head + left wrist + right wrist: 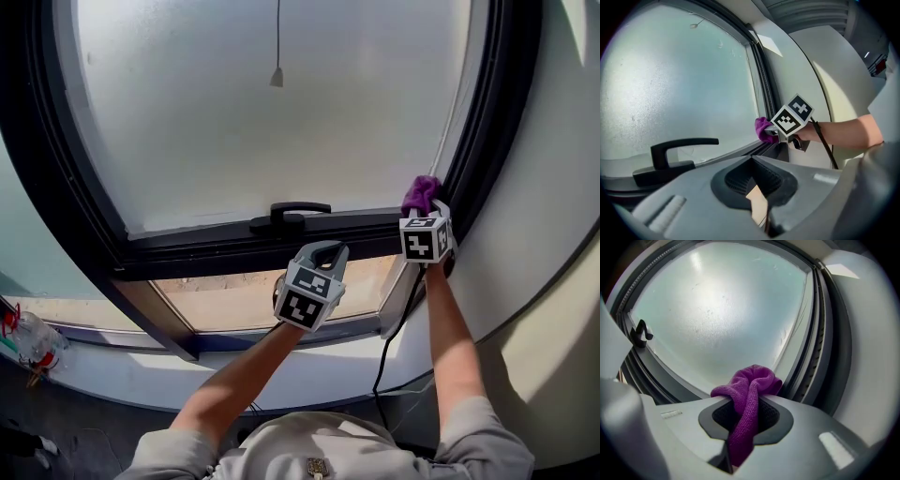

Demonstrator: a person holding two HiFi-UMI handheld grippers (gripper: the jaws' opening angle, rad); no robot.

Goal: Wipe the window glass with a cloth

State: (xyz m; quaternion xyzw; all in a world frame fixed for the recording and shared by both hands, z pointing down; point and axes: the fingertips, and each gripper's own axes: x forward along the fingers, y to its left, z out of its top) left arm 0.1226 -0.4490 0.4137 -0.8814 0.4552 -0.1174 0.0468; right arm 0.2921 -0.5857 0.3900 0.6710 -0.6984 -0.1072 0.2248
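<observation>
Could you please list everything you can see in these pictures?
glass: one pane, frosted white, fills the upper frame.
frame: one, black, around the glass.
handle: one, black, on the frame's bottom bar.
cord: one, grey, hangs in front of the glass at top.
lower pane: one, clear, under the bottom bar.
cloth: one, purple, at the glass's bottom right corner, in the right gripper.
cable: one, black, hangs below the right gripper.
container: one, clear with red, bottom left; too small to identify.
left gripper: grey, shut, empty, near the handle.
right gripper: grey, shut on the cloth.
arms: two, bare forearms.
</observation>
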